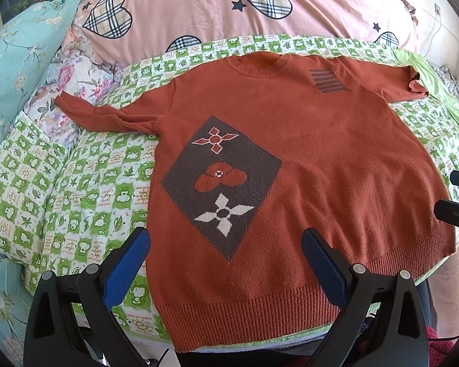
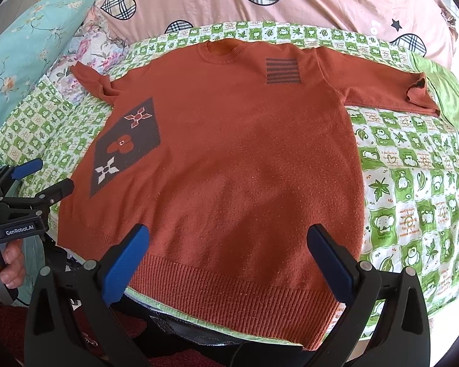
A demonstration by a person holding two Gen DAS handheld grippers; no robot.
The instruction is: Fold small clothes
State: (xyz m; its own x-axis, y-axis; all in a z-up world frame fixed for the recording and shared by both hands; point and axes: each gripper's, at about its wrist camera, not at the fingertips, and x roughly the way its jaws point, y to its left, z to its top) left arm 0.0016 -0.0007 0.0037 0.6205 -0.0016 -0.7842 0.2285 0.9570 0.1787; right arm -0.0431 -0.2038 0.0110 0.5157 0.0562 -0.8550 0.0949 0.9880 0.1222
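Observation:
A rust-orange knit sweater (image 1: 321, 153) (image 2: 244, 153) lies flat and face up on the bed, sleeves spread to both sides, ribbed hem toward me. It carries a dark diamond patch (image 1: 220, 183) (image 2: 125, 143) with flower shapes and a striped patch (image 1: 327, 81) (image 2: 283, 70) near one shoulder. My left gripper (image 1: 226, 244) hovers open above the hem's left part, nothing between its blue pads. My right gripper (image 2: 228, 241) hangs open over the hem's middle, also empty. The left gripper (image 2: 42, 177) shows at the left edge of the right wrist view, held by a hand (image 2: 9, 263).
The sweater rests on a green-and-white checked quilt (image 1: 76, 183) (image 2: 413, 183). Behind it bulges a pink duvet with plaid hearts (image 1: 229, 6) (image 2: 290, 0). A teal floral pillow (image 1: 21, 55) (image 2: 36, 36) sits at the left. The bed's front edge runs just under the hem.

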